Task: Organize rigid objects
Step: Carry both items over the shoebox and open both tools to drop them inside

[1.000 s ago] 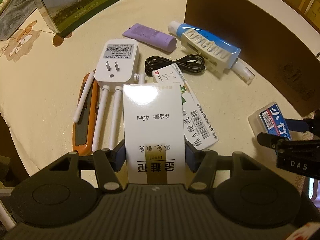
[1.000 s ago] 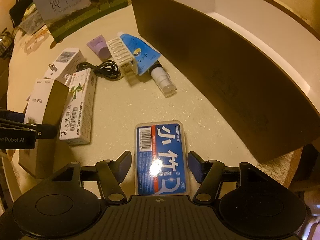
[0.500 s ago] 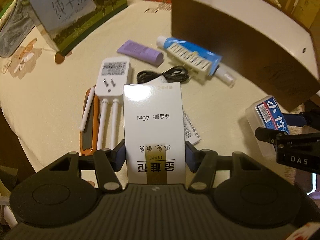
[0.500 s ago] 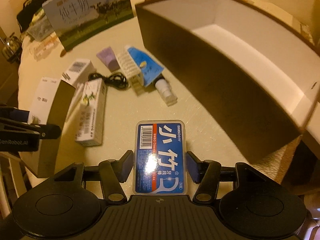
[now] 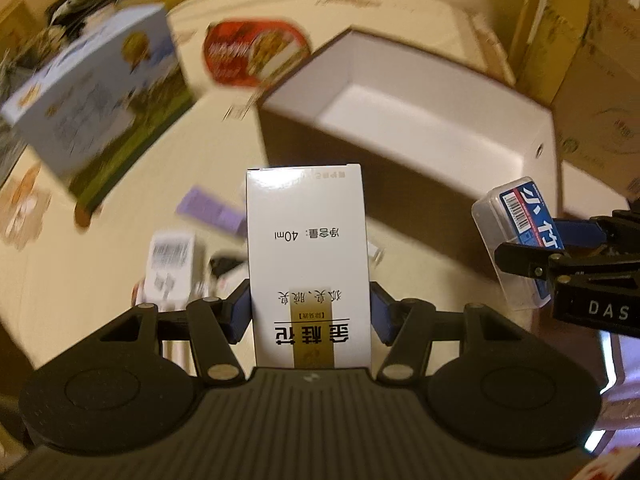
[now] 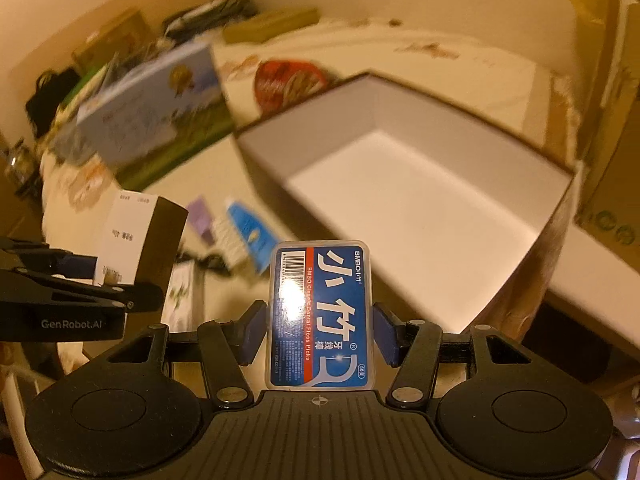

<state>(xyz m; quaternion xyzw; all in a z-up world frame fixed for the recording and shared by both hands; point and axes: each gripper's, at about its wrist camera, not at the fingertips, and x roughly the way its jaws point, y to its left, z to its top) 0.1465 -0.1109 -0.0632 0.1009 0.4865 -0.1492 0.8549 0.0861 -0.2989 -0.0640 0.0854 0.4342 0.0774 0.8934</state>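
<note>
L tongs (image 5: 308, 314) were clamped on a white carton (image 5: 307, 264), both blue pads pressed to its sides, carton held up off the surface (image 5: 100, 264) w/ its print upside down to the cam. R tongs (image 6: 320, 334) were clamped on a floss-pick case (image 6: 322, 312), clear plastic w/ blue label, also lifted. In the L view the R tongs (image 5: 560, 248) showed at 3 o'clock w/ the case (image 5: 516, 236) sticking out toward 11; in the R view the L tongs (image 6: 96, 280) sat at 9 o'clock w/ the carton (image 6: 136, 240) just beyond.

An open box (image 6: 420, 200), dark outside and white inside, lay ahead at 12–1 o'clock in both views, nothing seen inside it. Carton and case were both near its front wall but outside it.

On the surface below, blurred: a milk box (image 5: 100, 120) at 10 o'clock, a red snack bag (image 5: 256, 52) at 12 behind the box (image 5: 420, 120), a purple tube (image 5: 212, 210), a white plug adapter (image 5: 170, 268) and a dark cable (image 5: 226, 266) just L of the carton. R view also showed a blue-and-white pack (image 6: 248, 240) at 10 o'clock of the case. Cardboard cartons (image 5: 580, 60) stood at 1–2 o'clock.
</note>
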